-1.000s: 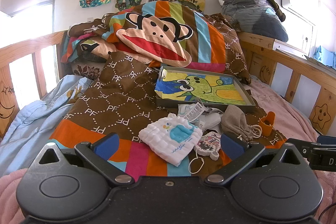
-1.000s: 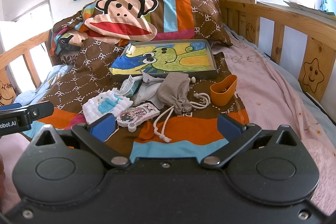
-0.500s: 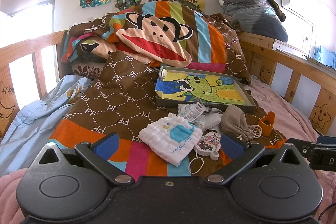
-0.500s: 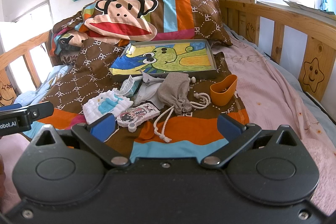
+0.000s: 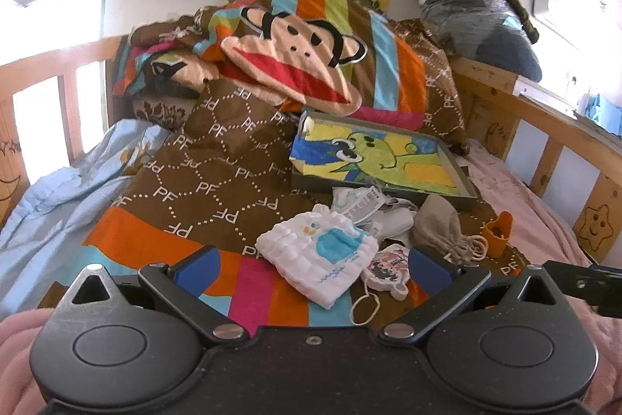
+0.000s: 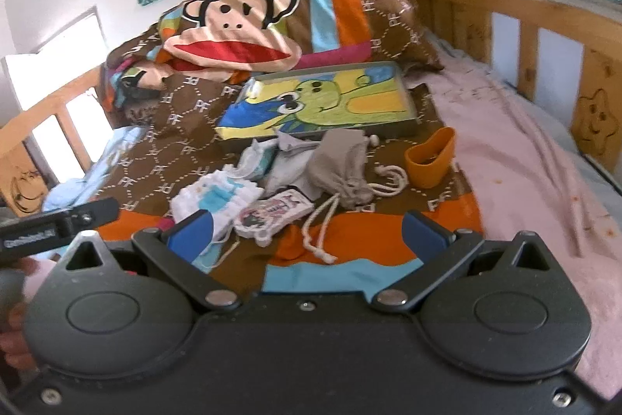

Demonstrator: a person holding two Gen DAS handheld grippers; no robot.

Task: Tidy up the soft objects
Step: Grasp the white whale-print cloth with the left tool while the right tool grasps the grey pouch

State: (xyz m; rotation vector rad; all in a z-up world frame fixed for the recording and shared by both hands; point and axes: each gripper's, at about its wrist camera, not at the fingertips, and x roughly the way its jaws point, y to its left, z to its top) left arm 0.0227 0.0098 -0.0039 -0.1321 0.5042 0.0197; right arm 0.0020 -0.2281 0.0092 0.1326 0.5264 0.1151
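Soft items lie in a loose pile on the brown striped blanket [image 5: 217,181]. A white quilted cloth with a blue patch [image 5: 317,251] [image 6: 214,197], a flat cartoon charm with a cord [image 5: 388,265] [image 6: 272,214], a grey drawstring pouch [image 5: 439,230] [image 6: 342,170], crumpled pale cloths with a tag [image 5: 369,207] [image 6: 280,162] and an orange cup [image 5: 497,234] [image 6: 429,158]. Behind them sits a grey tray with a frog drawing [image 5: 373,158] [image 6: 322,104]. My left gripper [image 5: 311,269] is open and empty just short of the white cloth. My right gripper [image 6: 307,232] is open and empty before the charm.
A monkey-face pillow pile [image 5: 295,57] fills the head of the bed. Wooden rails [image 5: 552,142] [image 6: 544,22] run along both sides. A pink sheet [image 6: 525,158] covers the right side, a light blue sheet [image 5: 50,205] the left. Bagged clothes [image 5: 478,14] sit on the far right rail.
Both grippers have moved forward and tilted slightly toward the pile; the right view has swung and blurred. Nothing on the bed has moved. Both stay open.
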